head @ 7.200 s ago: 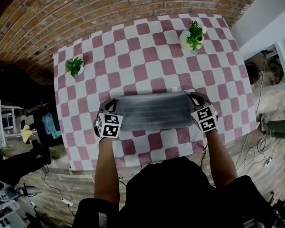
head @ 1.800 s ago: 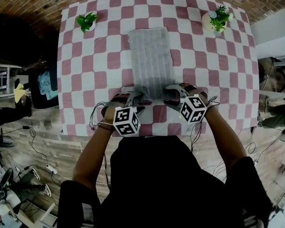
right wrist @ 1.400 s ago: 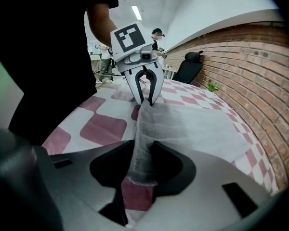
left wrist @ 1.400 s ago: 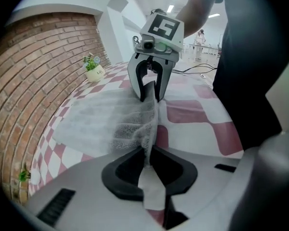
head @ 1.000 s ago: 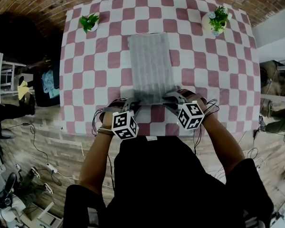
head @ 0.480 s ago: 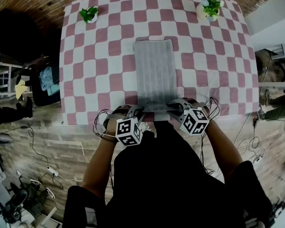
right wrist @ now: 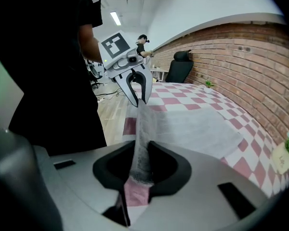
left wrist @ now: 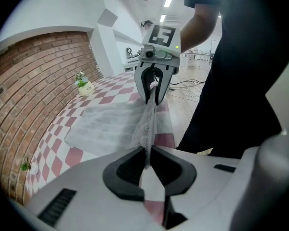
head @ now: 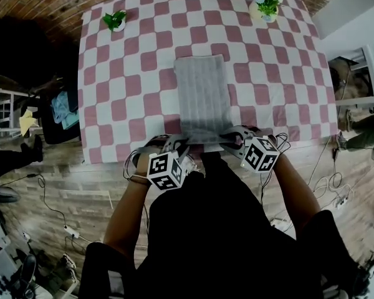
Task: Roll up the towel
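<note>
A grey towel (head: 201, 94) lies flat and lengthwise on the pink-and-white checked table (head: 124, 86). Its near short edge is lifted at the table's front edge. My left gripper (head: 177, 144) is shut on the near left corner, and my right gripper (head: 229, 140) is shut on the near right corner. In the left gripper view the towel edge (left wrist: 147, 124) stretches taut from my left gripper (left wrist: 147, 159) to the right gripper (left wrist: 152, 96). In the right gripper view the same edge (right wrist: 143, 129) runs from my right gripper (right wrist: 139, 170) to the left gripper (right wrist: 137, 98).
Two small potted plants stand at the far corners, one at the left (head: 115, 21) and one at the right (head: 265, 4). A dark chair (head: 15, 48) and clutter sit left of the table. Cables (head: 327, 189) lie on the wooden floor at the right.
Both grippers have drawn back toward the person's body, dragging the towel along the table until its near edge reaches the front edge. Earlier it lay crosswise.
</note>
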Available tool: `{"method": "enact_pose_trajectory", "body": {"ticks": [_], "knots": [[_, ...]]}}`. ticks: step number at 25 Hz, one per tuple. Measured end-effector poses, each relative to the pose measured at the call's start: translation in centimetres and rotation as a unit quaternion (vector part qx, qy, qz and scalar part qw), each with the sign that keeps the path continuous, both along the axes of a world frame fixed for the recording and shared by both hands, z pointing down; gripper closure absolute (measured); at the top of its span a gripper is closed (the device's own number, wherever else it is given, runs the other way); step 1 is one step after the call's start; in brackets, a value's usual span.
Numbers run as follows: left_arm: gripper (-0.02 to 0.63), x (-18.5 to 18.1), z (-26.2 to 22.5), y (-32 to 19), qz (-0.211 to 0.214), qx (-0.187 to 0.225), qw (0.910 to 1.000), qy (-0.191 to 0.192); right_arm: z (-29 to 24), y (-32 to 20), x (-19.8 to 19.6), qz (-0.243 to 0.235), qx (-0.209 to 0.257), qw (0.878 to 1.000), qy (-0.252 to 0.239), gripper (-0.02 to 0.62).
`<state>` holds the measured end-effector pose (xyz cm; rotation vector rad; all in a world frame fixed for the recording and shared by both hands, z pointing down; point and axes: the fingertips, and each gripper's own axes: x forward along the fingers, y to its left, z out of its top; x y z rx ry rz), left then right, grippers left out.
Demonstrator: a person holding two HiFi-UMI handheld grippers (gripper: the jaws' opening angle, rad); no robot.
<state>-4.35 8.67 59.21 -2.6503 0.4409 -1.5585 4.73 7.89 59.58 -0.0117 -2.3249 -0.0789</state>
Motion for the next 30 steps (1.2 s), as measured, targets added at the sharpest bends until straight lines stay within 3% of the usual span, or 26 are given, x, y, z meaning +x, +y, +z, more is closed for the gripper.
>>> {"method": "enact_pose_trajectory", "body": {"ticks": [9, 17, 22, 25, 27, 30], "knots": [[0.560, -0.5, -1.0, -5.8, -0.031, 0.019, 0.9993, 0.012, -1.9, -6.0, -0.3, 0.048, 0.025, 0.998, -0.035, 0.518], [0.545, -0.7, 0.7, -9.6, -0.056, 0.046, 0.9973, -0.012, -0.2, -9.7, -0.3, 0.095, 0.043, 0.994, -0.038, 0.498], [0.515, -0.9, 1.2, -11.0, -0.070, 0.071, 0.9949, -0.017, 0.3, -11.2, 0.2, 0.129, 0.079, 0.988, -0.039, 0.442], [0.485, -1.2, 1.2, -11.8, -0.084, 0.081, 0.9930, -0.016, -0.5, -12.6, 0.9, 0.162, 0.119, 0.979, -0.045, 0.384], [0.476, -1.3, 1.3, -12.3, -0.094, 0.079, 0.9922, -0.017, -2.0, -13.2, 1.1, 0.178, 0.151, 0.971, -0.056, 0.379], [0.468, -1.5, 1.4, -12.7, -0.104, 0.074, 0.9916, -0.017, -5.0, -11.9, 0.2, 0.156, 0.167, 0.971, -0.075, 0.383]]}}
